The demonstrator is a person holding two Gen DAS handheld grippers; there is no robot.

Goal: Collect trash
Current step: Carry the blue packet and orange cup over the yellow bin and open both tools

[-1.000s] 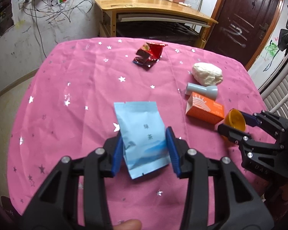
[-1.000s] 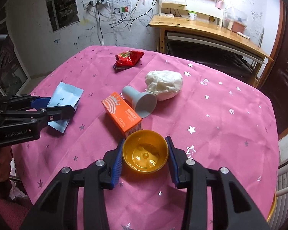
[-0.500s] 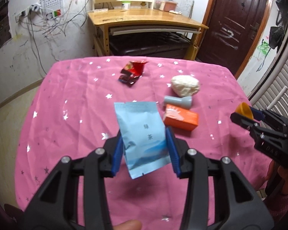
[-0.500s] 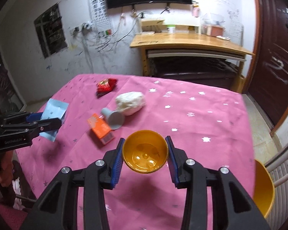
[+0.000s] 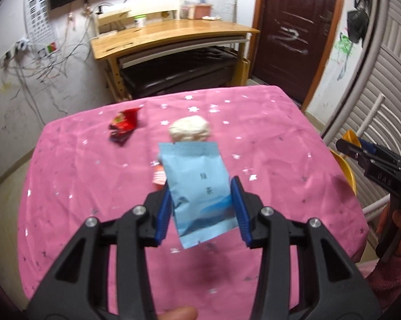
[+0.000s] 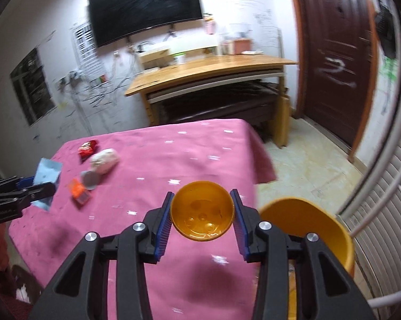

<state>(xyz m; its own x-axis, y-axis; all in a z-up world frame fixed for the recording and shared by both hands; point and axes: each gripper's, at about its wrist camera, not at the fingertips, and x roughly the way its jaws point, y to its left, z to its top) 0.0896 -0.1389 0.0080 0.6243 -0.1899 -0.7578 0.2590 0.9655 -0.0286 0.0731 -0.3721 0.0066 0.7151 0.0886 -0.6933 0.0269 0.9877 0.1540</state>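
Observation:
My left gripper (image 5: 201,209) is shut on a light blue sachet (image 5: 197,186) and holds it above the pink starred table (image 5: 93,176). My right gripper (image 6: 202,224) is shut on a small yellow cup (image 6: 202,214), held above the table's right edge, next to a yellow bin (image 6: 310,226) on the floor. On the table lie a red wrapper (image 5: 123,126), a white crumpled wad (image 5: 189,131), an orange box (image 6: 79,190) and a grey funnel-shaped piece (image 6: 89,179). The right gripper also shows in the left wrist view (image 5: 352,152).
A wooden desk (image 5: 171,34) stands behind the table. A dark door (image 6: 336,61) is at the back right. A white slatted radiator (image 6: 387,213) runs along the right side, close to the bin.
Both grippers have risen and swung right with their loads. The right gripper has carried the yellow cup from over the table to beside the yellow bin.

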